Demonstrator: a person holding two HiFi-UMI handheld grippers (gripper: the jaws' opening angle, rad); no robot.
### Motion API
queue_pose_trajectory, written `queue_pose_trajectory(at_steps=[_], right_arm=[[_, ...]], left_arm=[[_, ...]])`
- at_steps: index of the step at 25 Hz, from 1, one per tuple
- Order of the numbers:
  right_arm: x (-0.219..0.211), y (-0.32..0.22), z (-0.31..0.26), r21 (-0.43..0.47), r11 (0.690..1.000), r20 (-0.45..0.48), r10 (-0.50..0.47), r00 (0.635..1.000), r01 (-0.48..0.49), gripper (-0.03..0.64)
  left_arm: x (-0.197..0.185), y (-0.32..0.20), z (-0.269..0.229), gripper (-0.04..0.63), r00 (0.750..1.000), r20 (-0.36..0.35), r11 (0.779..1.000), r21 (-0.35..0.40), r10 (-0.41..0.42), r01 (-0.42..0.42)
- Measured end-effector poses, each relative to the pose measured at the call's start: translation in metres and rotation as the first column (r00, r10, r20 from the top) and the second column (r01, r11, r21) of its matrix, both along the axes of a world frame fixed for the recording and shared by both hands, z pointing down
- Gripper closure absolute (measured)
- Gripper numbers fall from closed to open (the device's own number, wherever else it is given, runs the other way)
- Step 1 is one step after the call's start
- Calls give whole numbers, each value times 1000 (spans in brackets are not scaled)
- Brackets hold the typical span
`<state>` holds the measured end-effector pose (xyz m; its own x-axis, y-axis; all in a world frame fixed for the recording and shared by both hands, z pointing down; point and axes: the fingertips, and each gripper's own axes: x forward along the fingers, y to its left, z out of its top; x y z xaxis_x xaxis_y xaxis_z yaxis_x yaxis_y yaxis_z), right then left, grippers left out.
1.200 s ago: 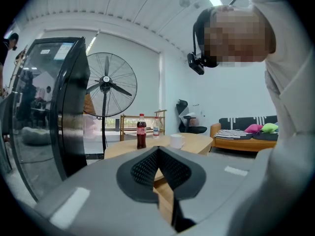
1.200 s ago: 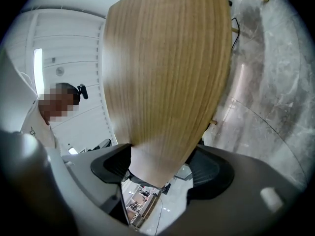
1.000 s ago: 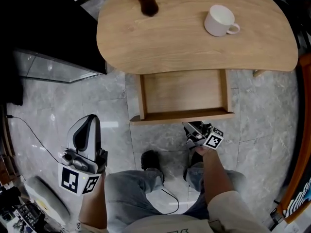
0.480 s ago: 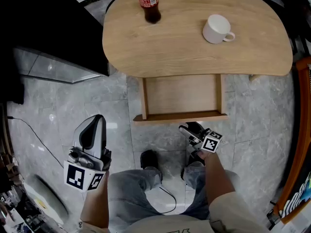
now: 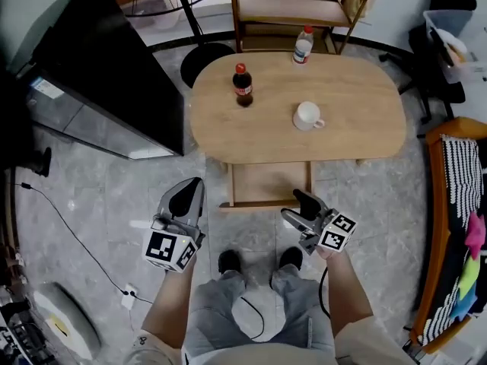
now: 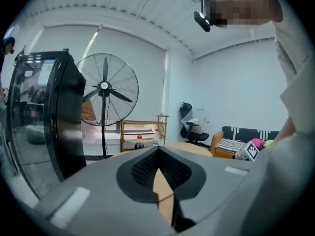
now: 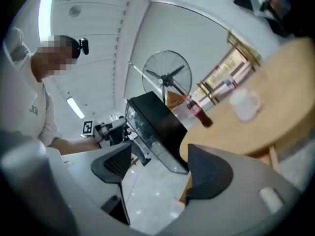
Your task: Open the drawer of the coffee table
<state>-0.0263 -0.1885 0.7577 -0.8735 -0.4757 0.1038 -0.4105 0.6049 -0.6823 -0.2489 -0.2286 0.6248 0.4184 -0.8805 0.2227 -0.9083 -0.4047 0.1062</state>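
The shallow light-wood drawer already stands pulled out from under the oval light-wood coffee table, empty, its front lip pointing at six o'clock toward the person's dark shoes. The task looks done or nearly so. The left grey two-jaw gripper sits at seven o'clock from the drawer with its jaws pressed together on nothing. The right grey two-jaw gripper is just off the drawer's front corner at five o'clock, jaws moderately apart with only floor and room seen between them. The main risk, as I judge it, is that projecting lip: a step forward would drive shins into it, or a swing of the right gripper would clip the corner. Either jolt could rock the dark cola bottle with the red label or the white ceramic mug on top. A further tug might also pull the drawer off its runners. Free room lies over the grey marble floor at eight o'clock. A tall black glass-fronted cabinet closes ten o'clock and an orange sofa with a striped throw closes three o'clock.
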Motion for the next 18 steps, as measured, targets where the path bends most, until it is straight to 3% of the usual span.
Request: queue_pose_trajectory(at_steps=[2, 4, 9, 14, 18], right_arm=[[5, -34, -79, 142, 989, -72, 42, 997, -32, 258], [6, -61, -159, 293, 955, -150, 88, 985, -41, 262], [22, -94, -335, 559, 818, -233, 314, 920, -138, 266], [57, -104, -444, 665, 702, -255, 534, 806, -255, 280], [84, -100, -477, 675, 654, -266, 646, 716, -340, 294]], left_arm=[[-1, -12, -38, 597, 1000, -2, 1000, 20, -10, 10], [-1, -24, -82, 597, 1000, -9, 999, 48, -23, 24], [-4, -39, -190, 597, 998, -17, 992, 118, -52, 54], [-16, -46, -284, 597, 995, -37, 977, 191, -94, 99], [-22, -46, -333, 597, 991, -46, 965, 227, -125, 132]])
